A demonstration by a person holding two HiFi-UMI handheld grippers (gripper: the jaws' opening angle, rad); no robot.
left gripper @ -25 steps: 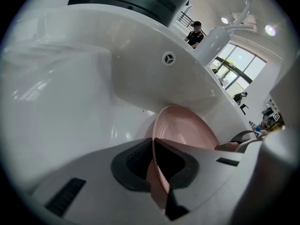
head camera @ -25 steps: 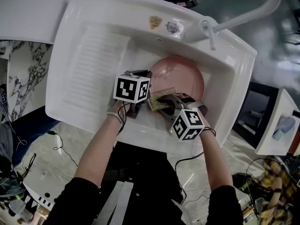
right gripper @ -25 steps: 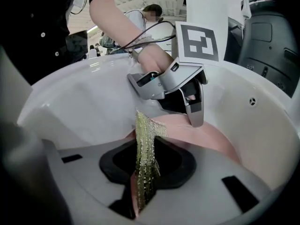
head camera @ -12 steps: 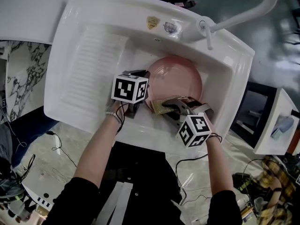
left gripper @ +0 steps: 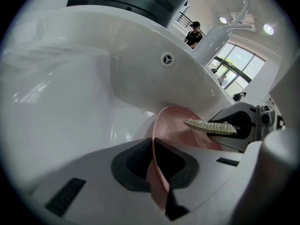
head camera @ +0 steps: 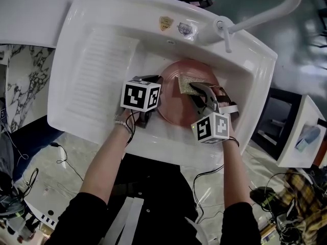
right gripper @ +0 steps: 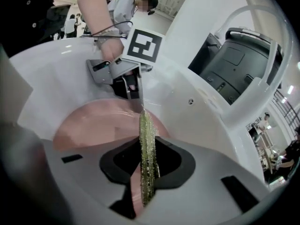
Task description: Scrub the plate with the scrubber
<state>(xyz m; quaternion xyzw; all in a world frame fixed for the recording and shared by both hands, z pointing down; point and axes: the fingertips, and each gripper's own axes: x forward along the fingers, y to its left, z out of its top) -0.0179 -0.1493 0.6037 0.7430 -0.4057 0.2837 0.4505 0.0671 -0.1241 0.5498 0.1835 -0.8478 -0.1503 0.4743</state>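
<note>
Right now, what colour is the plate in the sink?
Pink; the plate shows best in the head view.

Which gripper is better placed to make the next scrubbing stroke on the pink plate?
Right. The right gripper holds the scrubber over the plate, while the left gripper is shut on the plate's rim, steadying it.
</note>
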